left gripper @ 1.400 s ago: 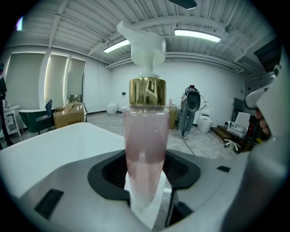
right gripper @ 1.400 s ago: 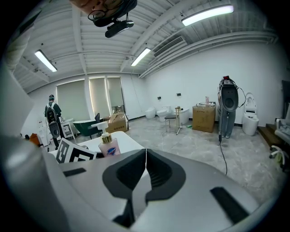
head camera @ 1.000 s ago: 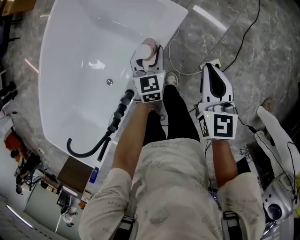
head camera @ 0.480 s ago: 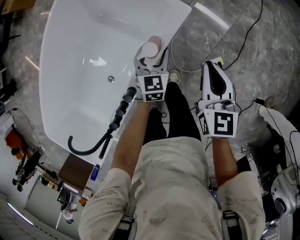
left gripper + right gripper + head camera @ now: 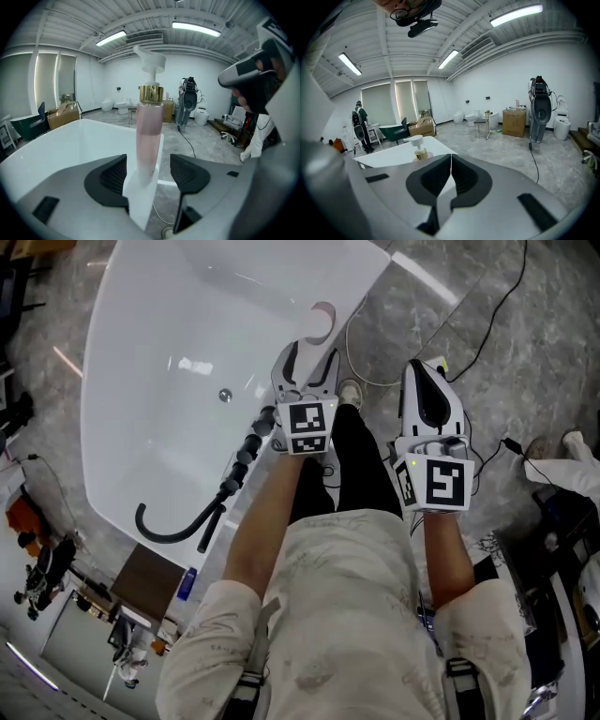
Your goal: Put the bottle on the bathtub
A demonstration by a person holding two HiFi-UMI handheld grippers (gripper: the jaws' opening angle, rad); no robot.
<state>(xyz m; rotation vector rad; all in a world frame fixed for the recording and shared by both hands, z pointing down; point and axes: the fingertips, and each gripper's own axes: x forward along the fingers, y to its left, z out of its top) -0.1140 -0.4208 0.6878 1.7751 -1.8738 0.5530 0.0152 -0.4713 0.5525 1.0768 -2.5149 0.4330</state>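
Bottle (image 5: 149, 136) on bathtub rim (image 5: 140, 204), seemingly free between just-opened left fingers (image 5: 108, 180); right fingers (image 5: 432, 180) closed.

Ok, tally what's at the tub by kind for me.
Pump bottle: 1
Bathtub: 1
Black shower hose: 1
Grippers: 2 (left gripper, jaws have just been opening, bottle between them ungripped; right gripper, shut)
Total: 5

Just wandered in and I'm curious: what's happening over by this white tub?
A person with a handheld gripper in each hand is setting a pink pump bottle on the rim of the bathtub. The bottle stands upright there. The left gripper has just been opening: its fingers sit apart on either side of the bottle, not pressing it. The right gripper is shut and empty, off to the side.
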